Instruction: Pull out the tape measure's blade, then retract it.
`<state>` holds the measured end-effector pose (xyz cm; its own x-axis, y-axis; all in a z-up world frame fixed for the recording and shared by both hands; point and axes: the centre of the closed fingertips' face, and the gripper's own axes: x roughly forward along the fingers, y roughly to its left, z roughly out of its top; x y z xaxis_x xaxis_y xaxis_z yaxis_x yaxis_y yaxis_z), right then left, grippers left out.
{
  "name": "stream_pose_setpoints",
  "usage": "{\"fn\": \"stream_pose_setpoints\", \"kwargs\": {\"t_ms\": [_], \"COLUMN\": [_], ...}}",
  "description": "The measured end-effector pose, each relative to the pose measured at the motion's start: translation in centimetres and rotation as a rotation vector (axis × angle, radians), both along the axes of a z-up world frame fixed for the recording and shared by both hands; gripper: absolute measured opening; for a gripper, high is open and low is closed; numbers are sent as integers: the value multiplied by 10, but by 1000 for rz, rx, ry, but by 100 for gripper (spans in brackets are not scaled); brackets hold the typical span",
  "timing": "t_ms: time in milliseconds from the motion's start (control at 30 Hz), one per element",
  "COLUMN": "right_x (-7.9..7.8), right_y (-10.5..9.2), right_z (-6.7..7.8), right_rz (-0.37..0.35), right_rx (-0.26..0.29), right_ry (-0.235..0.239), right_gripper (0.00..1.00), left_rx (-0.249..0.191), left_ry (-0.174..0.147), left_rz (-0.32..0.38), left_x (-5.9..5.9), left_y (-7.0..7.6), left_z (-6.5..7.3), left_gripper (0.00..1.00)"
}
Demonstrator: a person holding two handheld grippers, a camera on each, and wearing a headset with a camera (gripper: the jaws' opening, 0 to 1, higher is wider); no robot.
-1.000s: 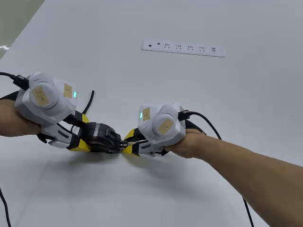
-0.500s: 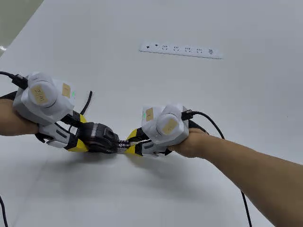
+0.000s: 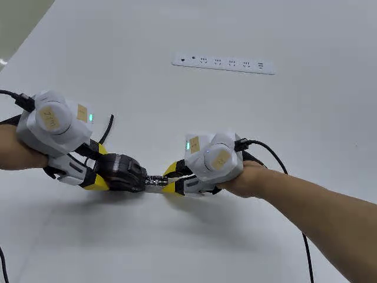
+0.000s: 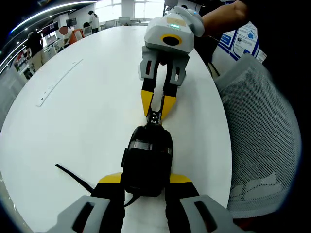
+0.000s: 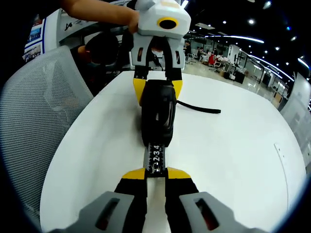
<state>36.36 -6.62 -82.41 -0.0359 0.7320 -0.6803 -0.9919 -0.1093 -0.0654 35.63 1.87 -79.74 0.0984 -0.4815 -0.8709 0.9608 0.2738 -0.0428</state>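
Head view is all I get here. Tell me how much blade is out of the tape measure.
Observer: The right gripper view shows a short stretch of blade out of the tape measure. The numerals 2, 3 and 4 are readable just ahead of the right tool, whose yellow tips pinch it.
Operator: Confirm the left tool's hold on the case.
Observer: In the left gripper view the left tool has one yellow tip against each side of the black case.
Operator: Report what stands past the table edge near me.
Observer: A grey mesh chair back stands close to the edge of the white table.
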Motion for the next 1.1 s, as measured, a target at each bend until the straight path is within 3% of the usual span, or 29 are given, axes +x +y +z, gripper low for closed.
{"fn": "stream_pose_setpoints", "kwargs": {"t_ms": [1100], "right_x": [3], "right_y": [-48], "right_z": [2], "right_rz": [-20], "right_rx": [-23], "right_ry": [-20], "right_gripper": [11], "left_rx": [4], "left_ry": [-2], "left_rz": [8], "left_x": [-1], "left_y": [0], "left_z": [0], "left_gripper": [29]}}
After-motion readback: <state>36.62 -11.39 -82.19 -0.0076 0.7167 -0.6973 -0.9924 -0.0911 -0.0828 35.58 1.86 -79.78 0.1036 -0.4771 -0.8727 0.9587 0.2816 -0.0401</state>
